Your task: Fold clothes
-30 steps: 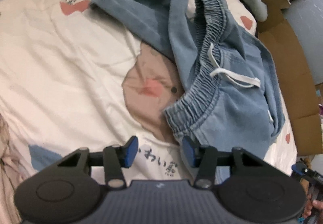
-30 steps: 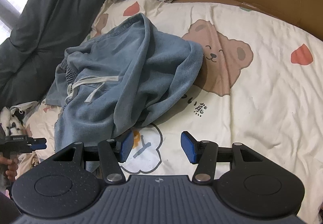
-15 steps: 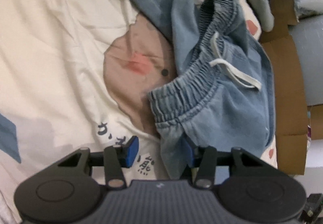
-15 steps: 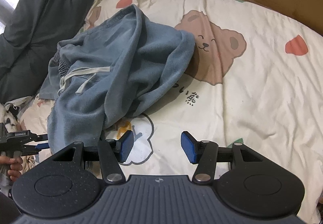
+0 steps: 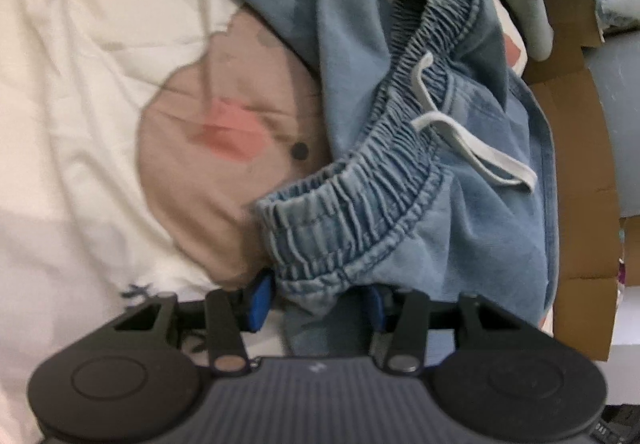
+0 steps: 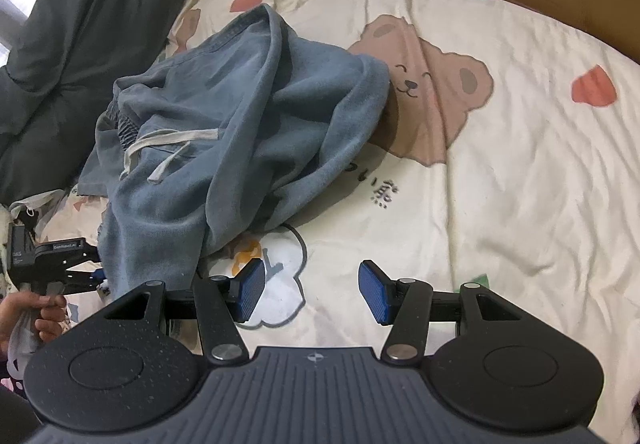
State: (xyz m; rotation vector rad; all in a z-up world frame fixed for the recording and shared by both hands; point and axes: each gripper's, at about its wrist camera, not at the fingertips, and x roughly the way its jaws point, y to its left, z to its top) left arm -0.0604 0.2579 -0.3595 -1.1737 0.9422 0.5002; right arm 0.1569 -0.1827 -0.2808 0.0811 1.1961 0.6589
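The blue denim shorts (image 5: 460, 204) lie crumpled on the bear-print bedsheet (image 5: 100, 84), their white drawstring (image 5: 472, 140) draped across the elastic waistband. The left gripper (image 5: 316, 298) has its 2 blue pads spread apart with the near waistband corner between them. The right gripper (image 6: 312, 290) hangs spread wide over the sheet, near the shorts' right edge but holding nothing.

Soft washed-denim shorts (image 5: 460, 228) on matt, wrinkled cotton bedsheet (image 5: 80, 84)

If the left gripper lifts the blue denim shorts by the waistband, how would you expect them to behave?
The shorts lie in a crumpled heap, so they would probably hang limp and unfurl. The gathered waistband looks thick, likely giving the left gripper a secure hold. The drawstring would probably dangle.
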